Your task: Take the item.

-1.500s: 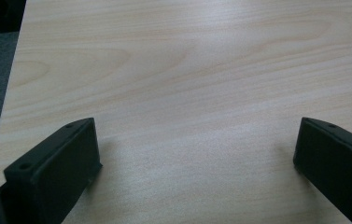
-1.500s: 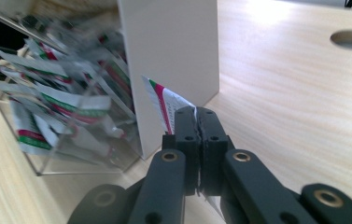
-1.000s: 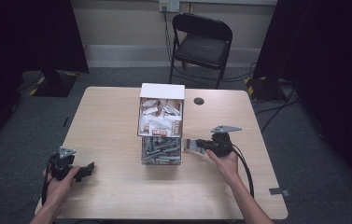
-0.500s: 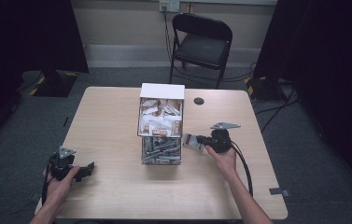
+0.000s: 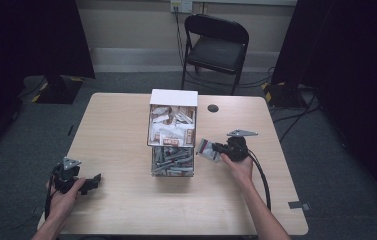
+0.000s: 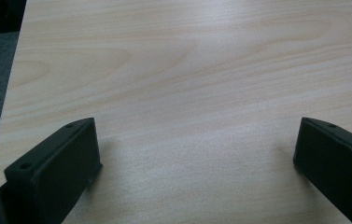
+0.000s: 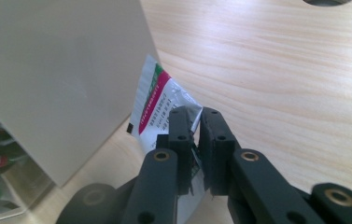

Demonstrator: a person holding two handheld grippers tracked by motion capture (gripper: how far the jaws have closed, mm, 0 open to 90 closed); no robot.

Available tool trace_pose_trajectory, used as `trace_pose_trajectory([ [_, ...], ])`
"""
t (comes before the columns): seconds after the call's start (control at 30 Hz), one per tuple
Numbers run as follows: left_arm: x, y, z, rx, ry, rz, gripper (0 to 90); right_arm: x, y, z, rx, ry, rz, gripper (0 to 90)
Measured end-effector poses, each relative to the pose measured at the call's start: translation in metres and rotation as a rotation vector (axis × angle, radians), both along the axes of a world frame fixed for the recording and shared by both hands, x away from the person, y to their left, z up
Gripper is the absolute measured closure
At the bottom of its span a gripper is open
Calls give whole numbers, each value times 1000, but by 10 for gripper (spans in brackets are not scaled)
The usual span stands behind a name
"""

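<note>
My right gripper (image 5: 216, 148) lies low over the table just right of the divided box (image 5: 172, 132). Its jaws are shut on the crumpled edge of a small white, red and green sachet (image 7: 157, 100). They have just been opening slightly, and the sachet (image 5: 206, 148) is still pinched in the narrow gap. The sachet's far corner points at the box's white side wall (image 7: 61, 84). My left gripper (image 5: 95, 181) rests near the table's front left corner. It stands open (image 6: 197, 154) with only bare wood between its fingers.
The box's far half holds several white sachets, and its clear near half (image 5: 172, 162) holds several silvery ones. A dark cable hole (image 5: 212, 108) sits in the table behind the right gripper. A black folding chair (image 5: 216, 45) stands beyond the table.
The right gripper and its sachet have shifted a little beside the box. The left hand has stayed where it was.
</note>
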State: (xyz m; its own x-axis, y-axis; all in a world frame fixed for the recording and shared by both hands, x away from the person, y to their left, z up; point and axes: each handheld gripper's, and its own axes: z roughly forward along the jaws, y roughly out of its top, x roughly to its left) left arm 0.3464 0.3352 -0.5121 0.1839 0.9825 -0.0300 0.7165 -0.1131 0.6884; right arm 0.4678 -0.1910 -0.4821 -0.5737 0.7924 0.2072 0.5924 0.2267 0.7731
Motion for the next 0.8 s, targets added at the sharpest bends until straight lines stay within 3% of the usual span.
trace_pose_trajectory([
  [0.17, 0, 0, 0, 0, 0, 0, 0, 2, -1, -5, -1, 5, -20, 824],
  [0.27, 0, 0, 0, 0, 0, 0, 0, 3, 0, -10, -42, 14, -20, 832],
  [0.43, 0, 0, 0, -1, 0, 0, 0, 5, -3, -20, -36, 45, -28, 820],
  [0.8, 0, 0, 0, 0, 0, 0, 0, 7, 1, -24, -37, 39, -45, 823],
])
